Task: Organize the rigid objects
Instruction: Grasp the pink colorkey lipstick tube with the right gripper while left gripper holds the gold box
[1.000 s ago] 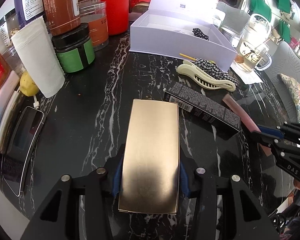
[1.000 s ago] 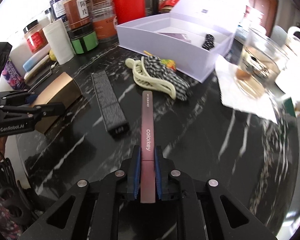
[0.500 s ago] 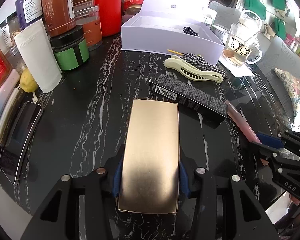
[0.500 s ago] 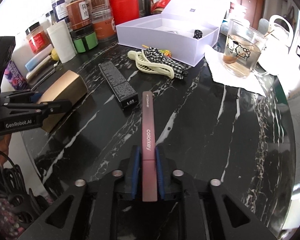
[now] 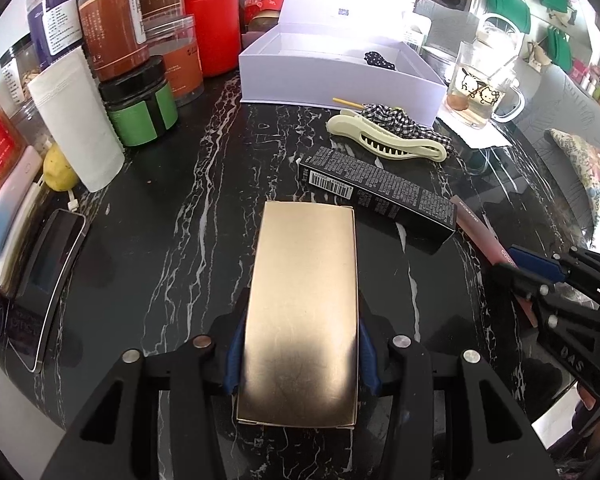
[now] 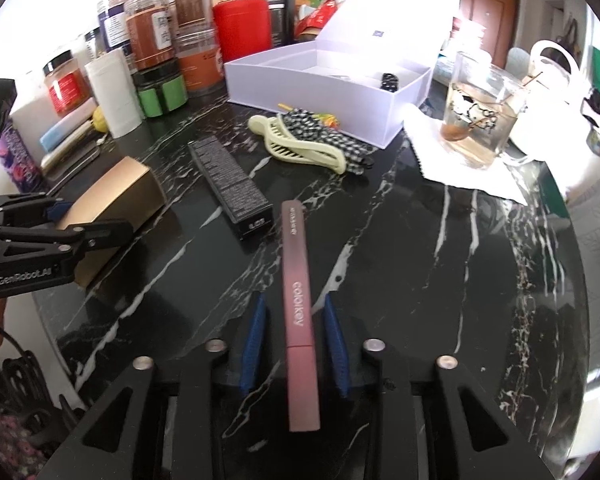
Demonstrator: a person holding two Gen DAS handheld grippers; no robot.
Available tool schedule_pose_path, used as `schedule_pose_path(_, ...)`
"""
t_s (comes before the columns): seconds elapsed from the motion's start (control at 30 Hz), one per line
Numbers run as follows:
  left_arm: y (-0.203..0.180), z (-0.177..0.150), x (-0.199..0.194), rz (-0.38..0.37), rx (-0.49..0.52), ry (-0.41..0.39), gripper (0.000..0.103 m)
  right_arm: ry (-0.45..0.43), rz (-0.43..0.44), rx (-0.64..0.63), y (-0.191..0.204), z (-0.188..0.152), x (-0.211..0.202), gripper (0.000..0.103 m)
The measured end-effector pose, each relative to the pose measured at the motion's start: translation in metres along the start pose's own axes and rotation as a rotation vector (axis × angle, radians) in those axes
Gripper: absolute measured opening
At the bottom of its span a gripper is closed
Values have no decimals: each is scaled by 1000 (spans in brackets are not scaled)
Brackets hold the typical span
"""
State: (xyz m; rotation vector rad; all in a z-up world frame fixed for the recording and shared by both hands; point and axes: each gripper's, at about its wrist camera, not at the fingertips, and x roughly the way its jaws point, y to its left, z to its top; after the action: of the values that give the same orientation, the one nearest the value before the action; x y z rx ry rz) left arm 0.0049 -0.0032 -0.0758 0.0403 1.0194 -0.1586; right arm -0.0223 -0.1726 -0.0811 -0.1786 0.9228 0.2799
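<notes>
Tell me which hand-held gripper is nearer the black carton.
Left. The left hand-held gripper clamps the gold box, whose far end almost meets the black carton. The right hand-held gripper straddles the pink tube farther back.

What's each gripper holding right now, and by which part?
Left gripper clamps the gold box across its long sides, at the near end. Right gripper holds nothing: the pink tube sits between its pads, untouched.

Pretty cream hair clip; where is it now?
The cream hair clip lies mid-table in the right wrist view, against the checked fabric, before the white box.
</notes>
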Motion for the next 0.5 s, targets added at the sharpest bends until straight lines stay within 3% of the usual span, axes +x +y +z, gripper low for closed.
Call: schedule_pose_path(0.5, -7, 23, -16, 3, 64, -53, 45, -18, 32, 75, -7, 6, -14, 13)
